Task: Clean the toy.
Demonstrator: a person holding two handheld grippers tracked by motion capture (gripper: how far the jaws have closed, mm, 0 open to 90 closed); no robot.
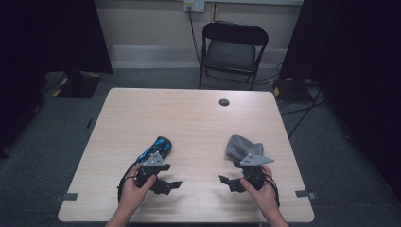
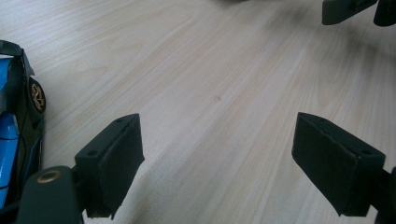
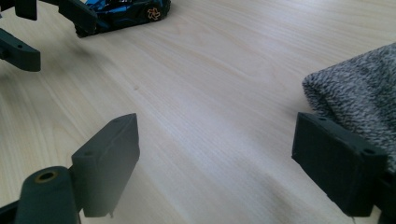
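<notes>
Desk (image 1: 189, 118) of pale wood fills the middle of the high view, with a small dark round cap (image 1: 224, 102) near its upper edge and a black folding chair (image 1: 232, 49) standing beyond it at the top centre of the frame.

Lower on the desk, right of centre, lies a grey knitted cloth (image 1: 239, 145), bunched into a lump. In the right gripper view it sits at the right edge of the frame (image 3: 359, 93), just behind the right-hand jaw and outside the gap between the two jaws.

Left of centre in the high view lies a blue and black toy car (image 1: 160, 146), pointing up and to the right. In the left gripper view it shows at the left edge (image 2: 14, 135), just beside the left-hand jaw and outside the gap; in the right gripper view it lies at the top of the frame (image 3: 126, 11), well apart from those jaws.

The left gripper (image 2: 217, 158), held in a hand at the lower left of the high view (image 1: 163, 182), has its jaws spread wide over bare wood, gripping nothing. The right gripper (image 3: 217, 161), at the lower right of the high view (image 1: 234, 182), likewise has its jaws wide apart with nothing between them. The two grippers point toward each other.
</notes>
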